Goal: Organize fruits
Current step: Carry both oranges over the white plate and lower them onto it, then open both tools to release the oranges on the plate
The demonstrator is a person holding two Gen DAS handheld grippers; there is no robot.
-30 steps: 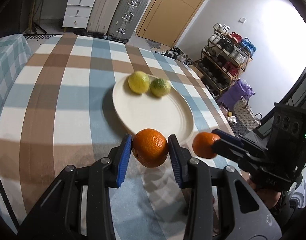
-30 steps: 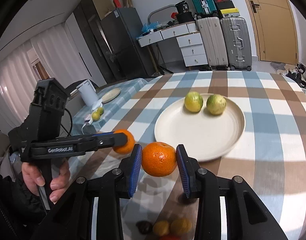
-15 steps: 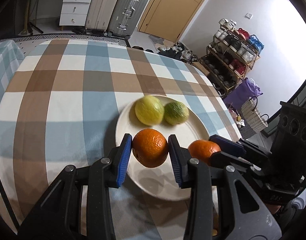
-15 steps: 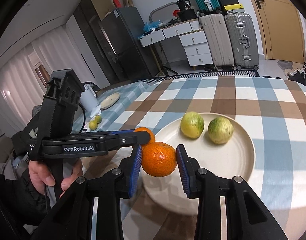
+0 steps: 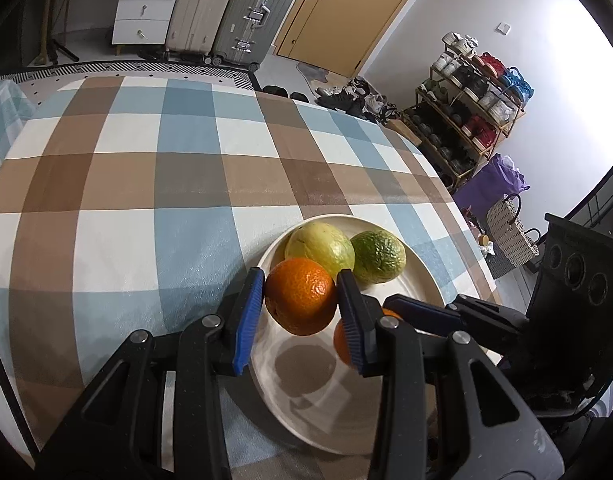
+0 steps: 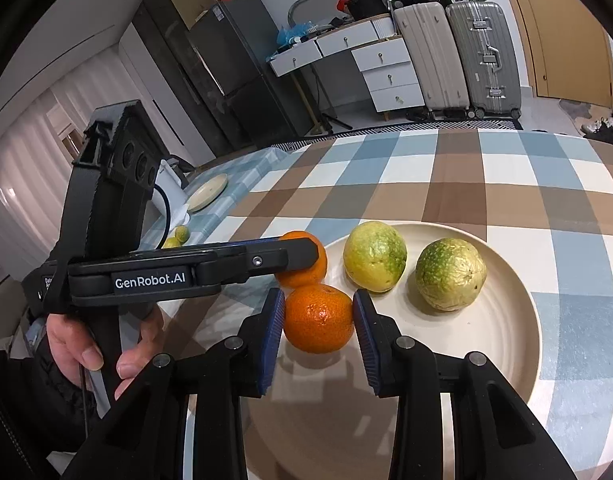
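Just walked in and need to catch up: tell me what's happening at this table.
A person is sorting fruit with a handheld tool in each hand. The left tool grips one orange and the right tool grips another orange, both held over the near part of a cream plate. A yellow-green fruit and a green fruit already sit on that plate.

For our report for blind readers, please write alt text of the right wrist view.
The right gripper holds an orange over a cream plate with two yellow-green fruits. Beside it, the left gripper holds another orange.
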